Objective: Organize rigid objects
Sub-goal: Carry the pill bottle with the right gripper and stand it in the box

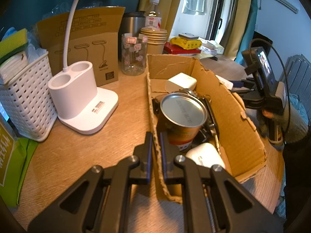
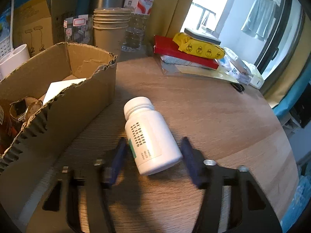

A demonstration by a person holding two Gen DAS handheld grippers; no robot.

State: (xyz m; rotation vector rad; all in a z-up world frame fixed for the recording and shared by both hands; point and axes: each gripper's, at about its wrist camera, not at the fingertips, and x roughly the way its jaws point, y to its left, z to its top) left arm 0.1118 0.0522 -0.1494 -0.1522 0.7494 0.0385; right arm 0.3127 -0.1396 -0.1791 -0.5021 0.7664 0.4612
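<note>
A white pill bottle (image 2: 149, 128) with a printed label lies on its side on the wooden table (image 2: 213, 116). My right gripper (image 2: 153, 144) straddles its lower half, a blue pad on each side with only narrow gaps, so it is open. To its left stands a torn cardboard box (image 2: 77, 101) holding a watch (image 2: 29, 106). In the left wrist view the box (image 1: 239, 124) also holds a tin can (image 1: 183, 114) and white blocks (image 1: 181, 81). My left gripper (image 1: 155, 136) is shut on the box's near wall.
A white lamp base (image 1: 77, 101) and a white basket (image 1: 25, 97) stand left of the box. At the back are a glass jar (image 1: 134, 56), stacked paper cups (image 2: 110, 29), a water bottle (image 2: 136, 25) and a steel flask (image 2: 107, 2). A red book (image 2: 184, 54) with a yellow pack lies at the back right.
</note>
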